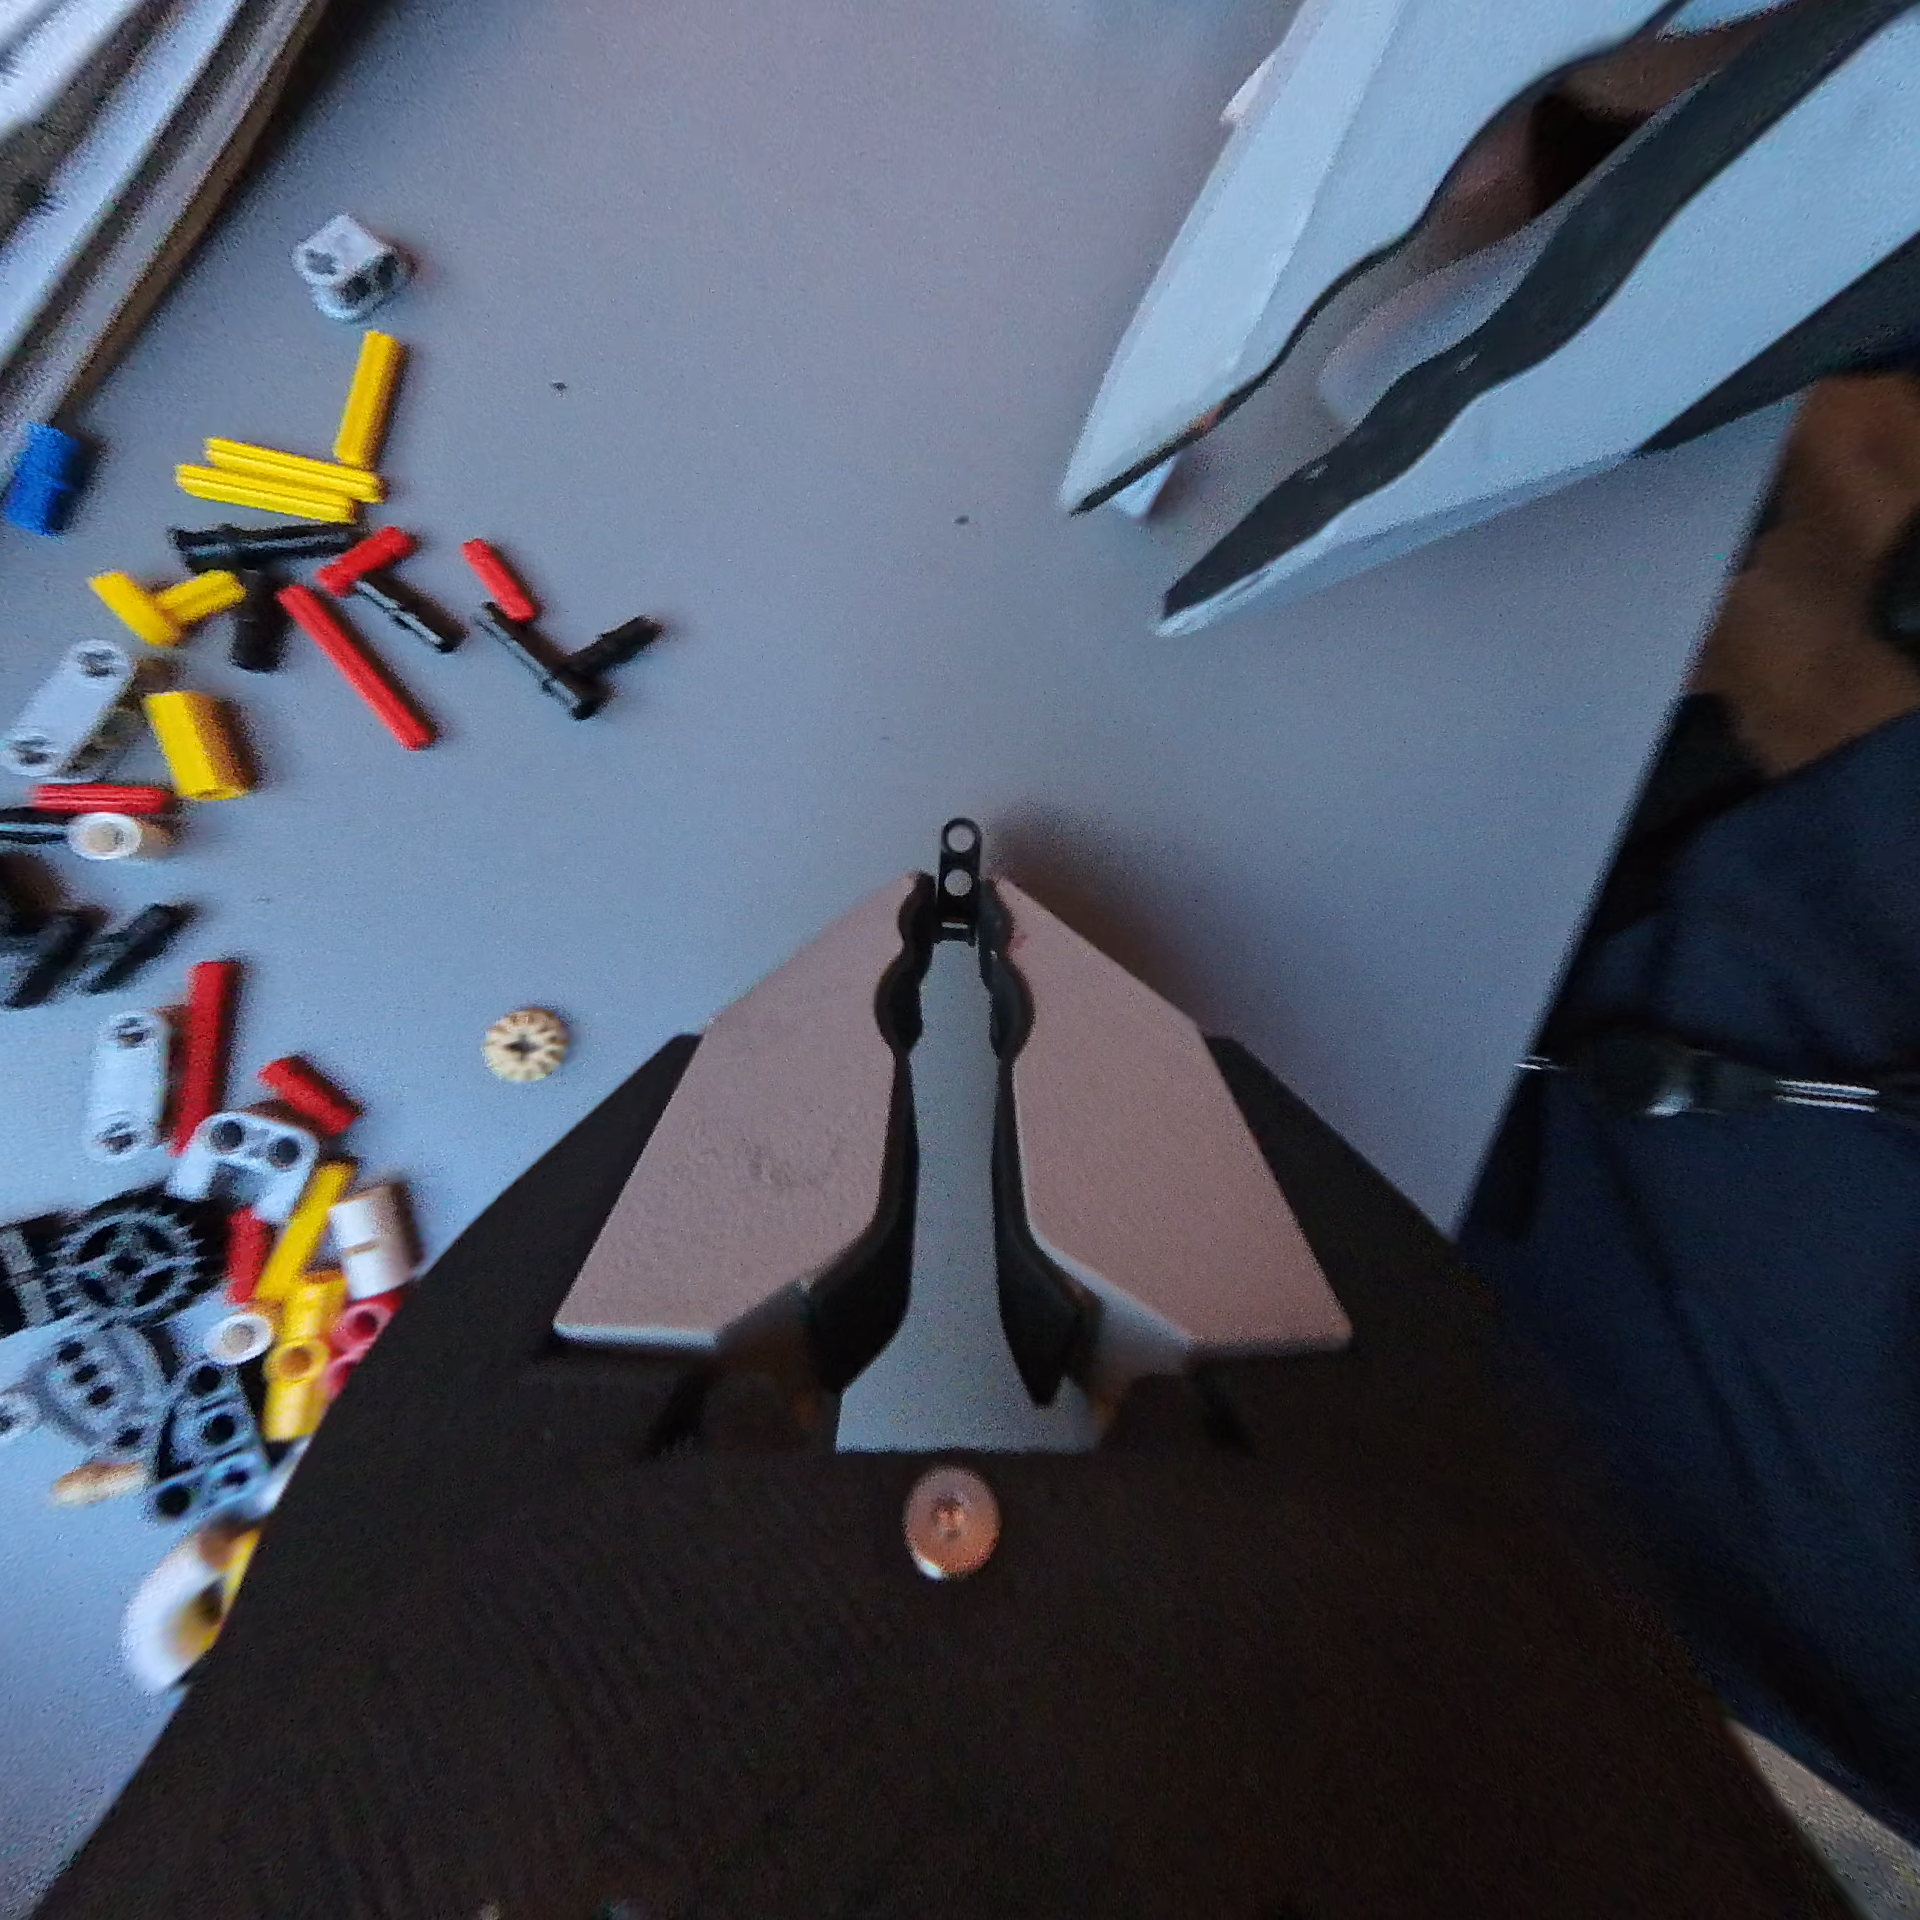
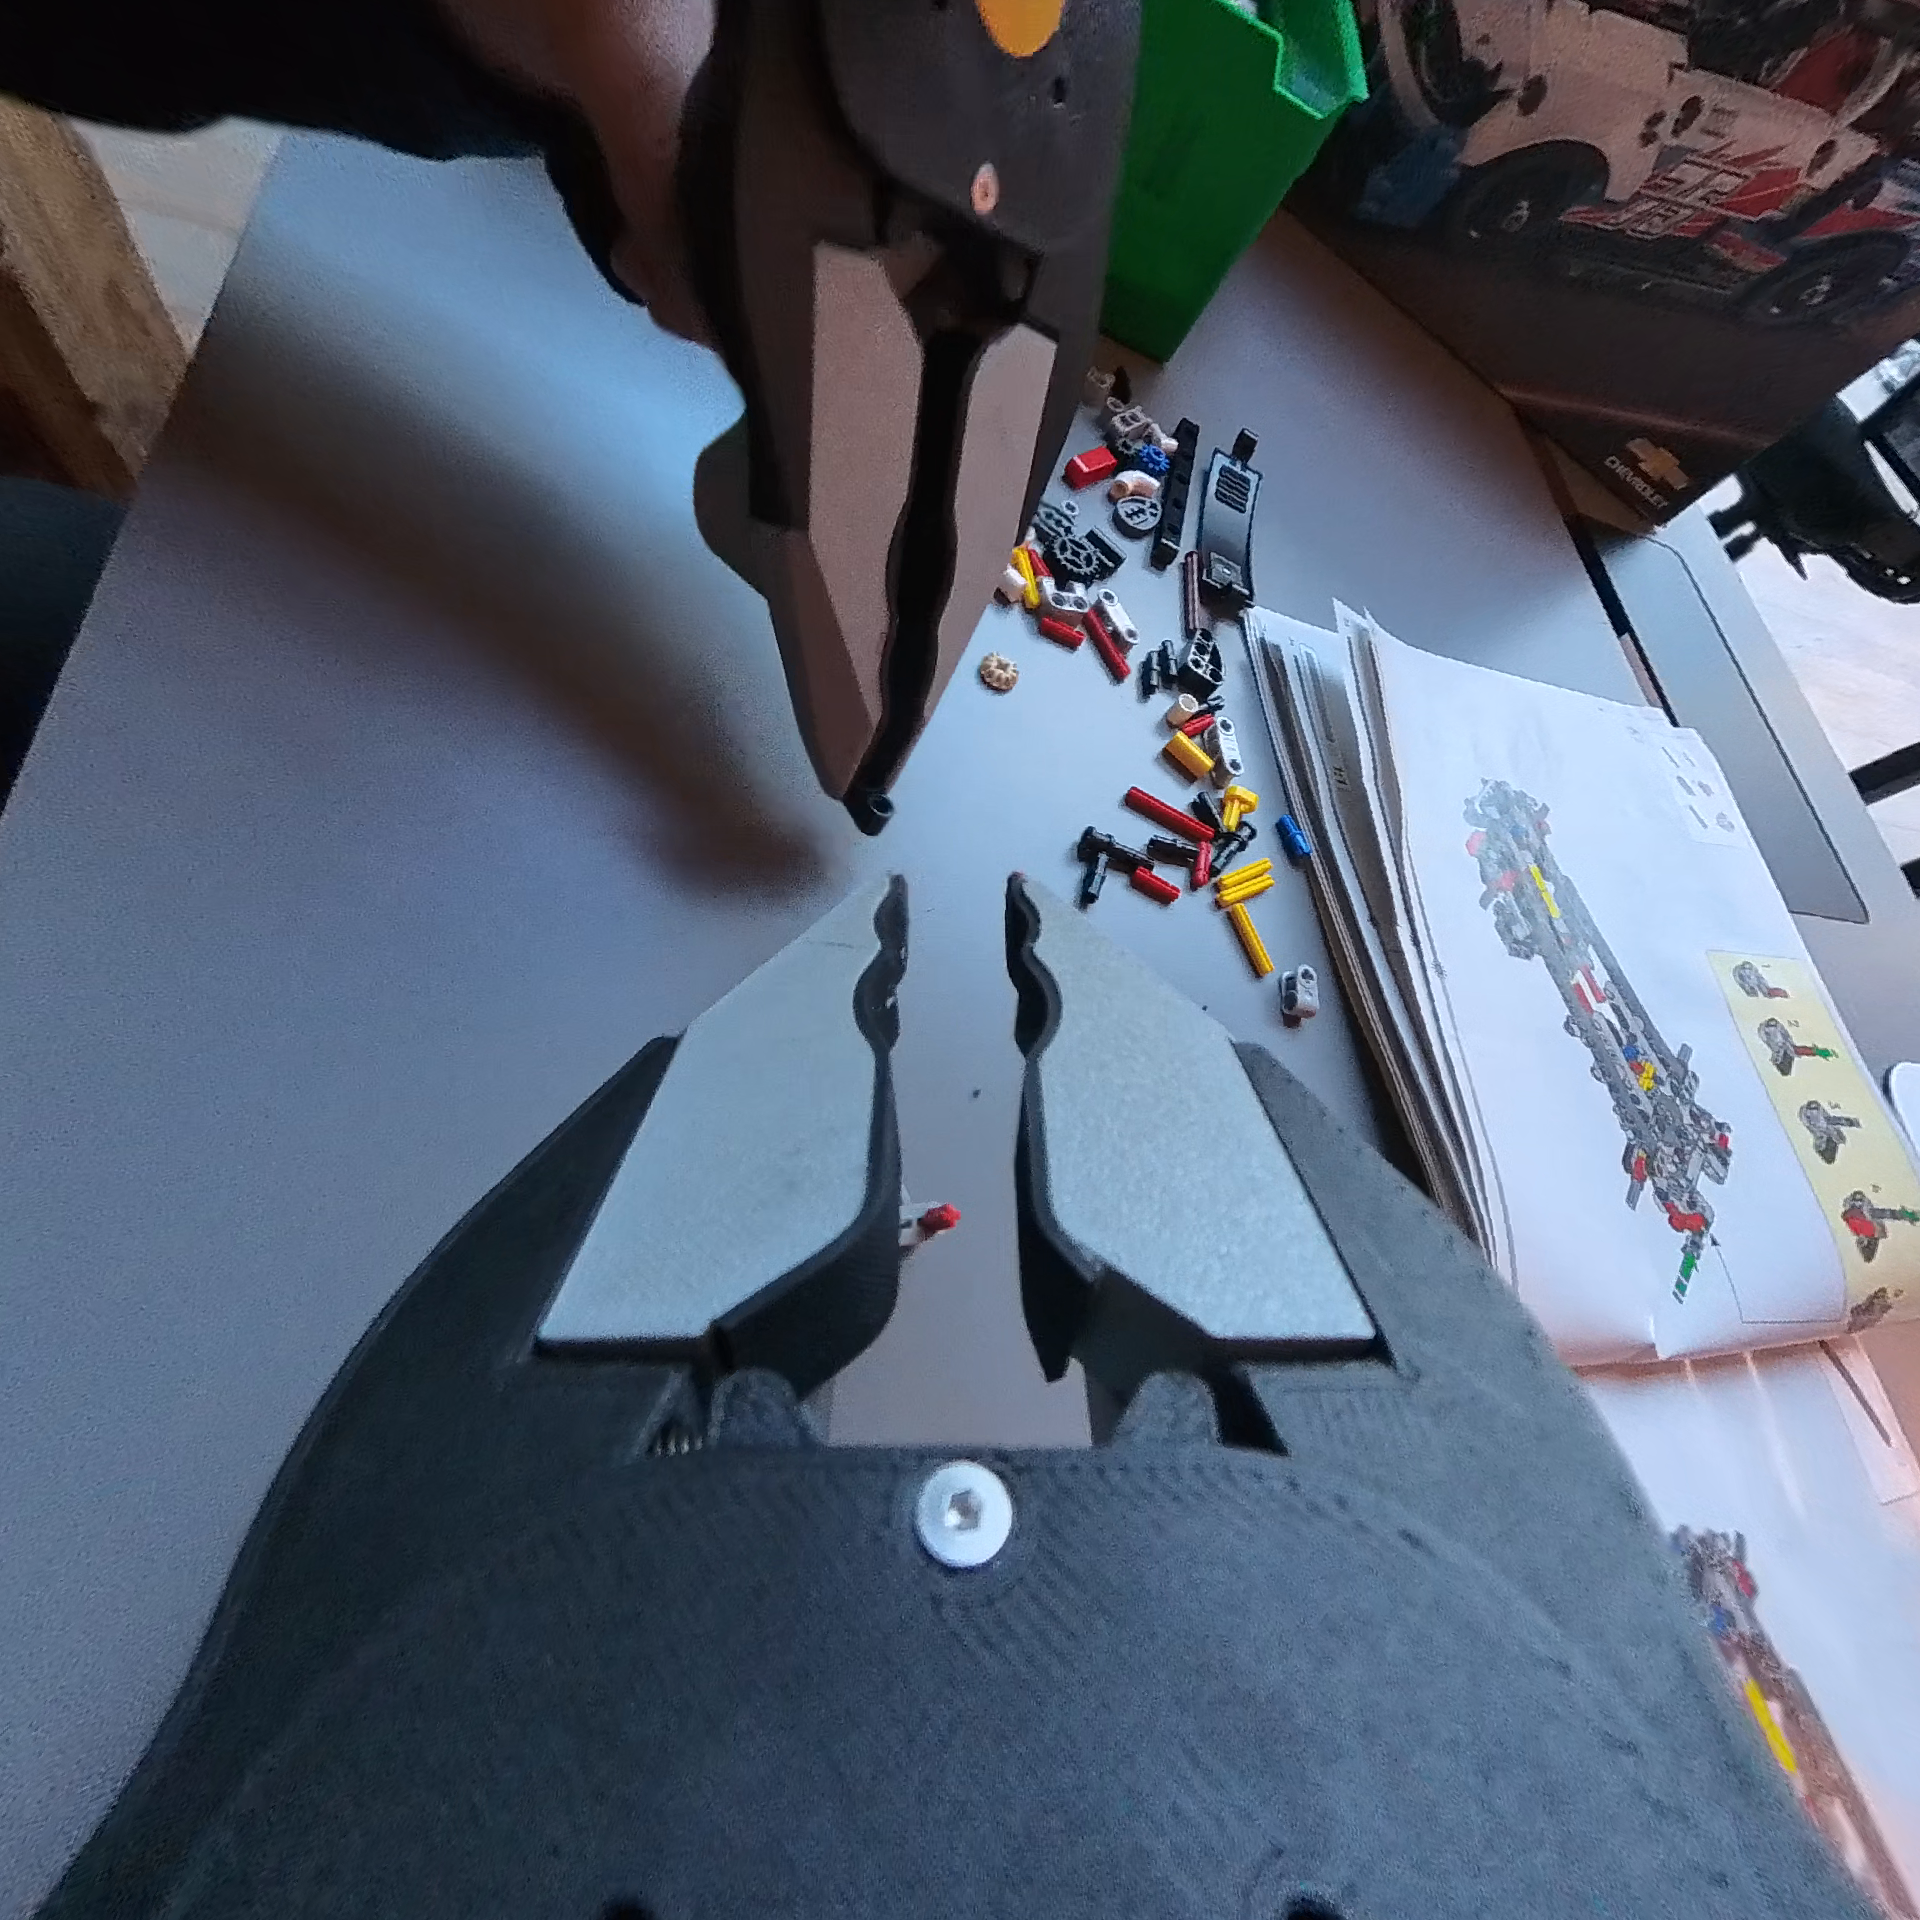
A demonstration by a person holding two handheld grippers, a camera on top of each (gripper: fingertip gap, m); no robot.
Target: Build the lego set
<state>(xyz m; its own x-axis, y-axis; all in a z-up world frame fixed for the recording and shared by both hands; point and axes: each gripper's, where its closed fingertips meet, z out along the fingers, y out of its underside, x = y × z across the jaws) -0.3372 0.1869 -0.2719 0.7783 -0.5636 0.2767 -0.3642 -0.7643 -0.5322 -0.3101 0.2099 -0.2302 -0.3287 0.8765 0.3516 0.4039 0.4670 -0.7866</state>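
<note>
My left gripper (image 1: 958, 896) is shut on a small black beam piece with two round holes (image 1: 960, 857). The piece sticks out past the fingertips, a little above the grey table (image 1: 790, 312). The right wrist view shows this gripper from the side, with the black piece (image 2: 873, 808) at its tips. My right gripper (image 2: 956, 888) is open with nothing between its fingertips, and only table shows in the gap. It hovers just short of the left gripper's tips. It also shows in the left wrist view (image 1: 1127, 566) at the upper right, open.
Loose red, yellow, black and grey building pieces (image 1: 270, 582) lie at the left, with a tan gear (image 1: 526, 1044) apart from them. An open instruction booklet (image 2: 1558, 935), a green bin (image 2: 1216, 166) and a printed box (image 2: 1662, 187) stand beyond. A small grey-red piece (image 2: 930, 1221) shows by my right gripper's left finger. One gripper's finger ends stand about 6 cm off the other's. My left tips are roughly 8 cm from the tan gear (image 1: 526, 1044). The right camera catches it too, in the right wrist view (image 2: 1008, 664).
</note>
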